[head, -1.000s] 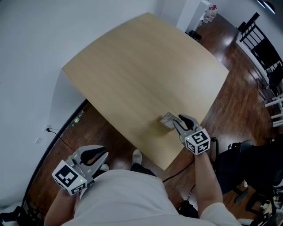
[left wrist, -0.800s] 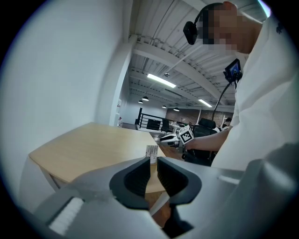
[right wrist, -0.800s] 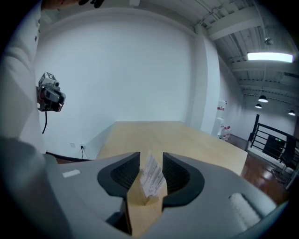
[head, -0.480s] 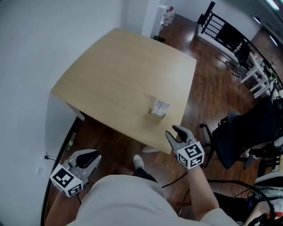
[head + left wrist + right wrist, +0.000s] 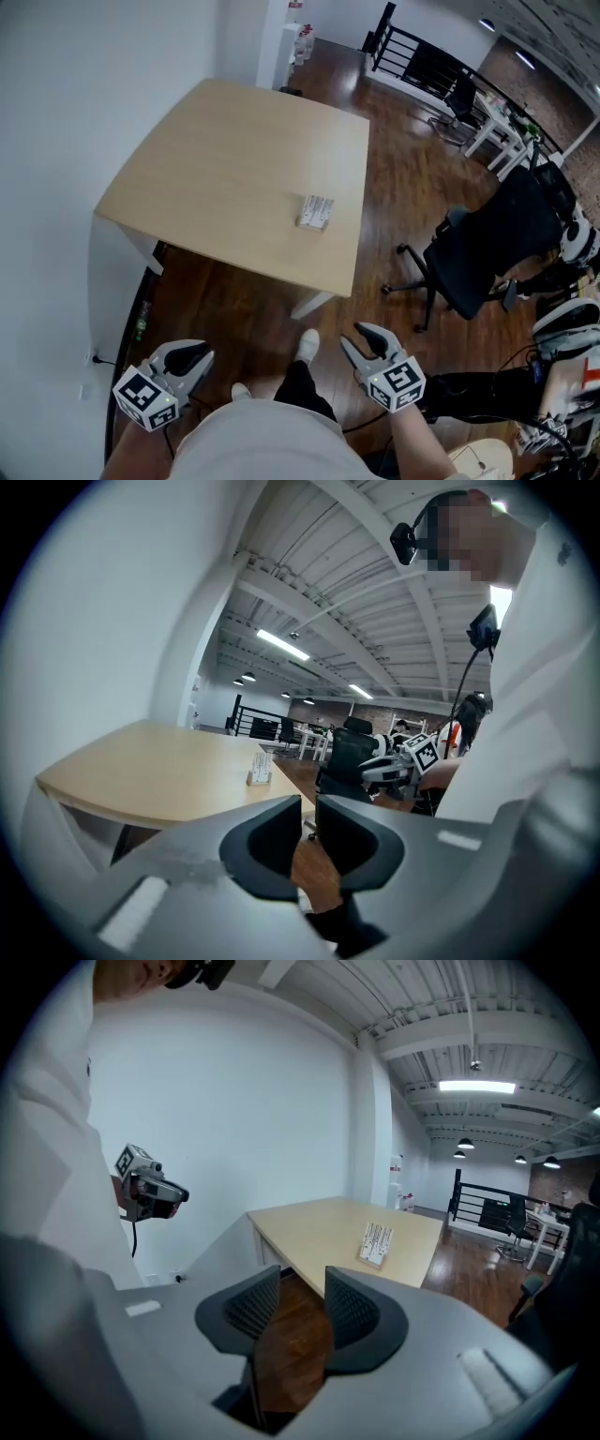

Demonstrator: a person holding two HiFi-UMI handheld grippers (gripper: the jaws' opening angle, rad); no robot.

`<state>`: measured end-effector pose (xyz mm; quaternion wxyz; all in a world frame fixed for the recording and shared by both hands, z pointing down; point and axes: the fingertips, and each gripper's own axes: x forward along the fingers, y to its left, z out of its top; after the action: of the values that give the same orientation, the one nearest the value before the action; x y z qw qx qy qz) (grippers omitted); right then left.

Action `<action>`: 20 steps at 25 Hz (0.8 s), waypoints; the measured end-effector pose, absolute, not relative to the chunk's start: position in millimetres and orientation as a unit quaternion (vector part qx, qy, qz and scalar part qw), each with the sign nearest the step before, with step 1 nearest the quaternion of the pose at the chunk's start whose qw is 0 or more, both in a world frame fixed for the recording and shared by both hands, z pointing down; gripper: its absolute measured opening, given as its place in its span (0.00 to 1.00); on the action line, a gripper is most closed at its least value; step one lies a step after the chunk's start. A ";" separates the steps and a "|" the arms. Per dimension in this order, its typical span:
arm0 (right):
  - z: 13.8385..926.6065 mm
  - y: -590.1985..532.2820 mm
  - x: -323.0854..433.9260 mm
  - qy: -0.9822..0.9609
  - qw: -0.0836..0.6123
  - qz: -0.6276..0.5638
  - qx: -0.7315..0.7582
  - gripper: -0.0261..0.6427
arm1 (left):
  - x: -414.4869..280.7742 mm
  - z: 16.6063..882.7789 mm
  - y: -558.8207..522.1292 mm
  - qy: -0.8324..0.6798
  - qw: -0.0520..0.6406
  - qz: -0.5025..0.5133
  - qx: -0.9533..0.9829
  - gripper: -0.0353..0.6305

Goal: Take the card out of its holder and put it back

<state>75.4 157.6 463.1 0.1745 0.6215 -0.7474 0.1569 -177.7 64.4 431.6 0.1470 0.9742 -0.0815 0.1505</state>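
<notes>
The worktop (image 5: 234,169) is far from the person, who stands on the wooden floor (image 5: 234,300) with both arms low beside the body. On the worktop, near its right edge, stands the holder (image 5: 309,223), and the card (image 5: 317,208) sits in it, upright with the printed face showing. Nothing else lies on the worktop.

As the card is in its holder and no tongs are near it, I judge that the task is either finished or not begun; these pictures do not say which. If it is not begun, all is left to do: approach, pull the card out, slide it back in.

The right tongs (image 5: 359,336) are wide open, with only floor visible between the ribbed pads; they hold and touch nothing. The left tongs (image 5: 192,356) are almost closed, with a narrow slit between the pads, and they are also empty. Both are well apart from the card.
</notes>
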 end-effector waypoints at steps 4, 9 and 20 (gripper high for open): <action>459.8 202.2 54.4 -0.729 0.172 0.165 0.641 0.26 | -186.4 443.3 75.6 -0.061 0.148 0.159 0.974 0.13; 449.3 247.0 47.6 -0.713 0.172 0.166 0.659 0.27 | -180.7 442.8 81.1 -0.053 0.151 0.152 0.975 0.13; 431.6 260.8 51.7 -0.698 0.157 0.152 0.682 0.26 | -165.6 424.6 92.9 -0.030 0.134 0.136 0.981 0.13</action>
<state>51.7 260.8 431.6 0.1569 0.6820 -0.6980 0.1521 -165.6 92.9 424.6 0.1344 0.9810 -0.0297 0.1364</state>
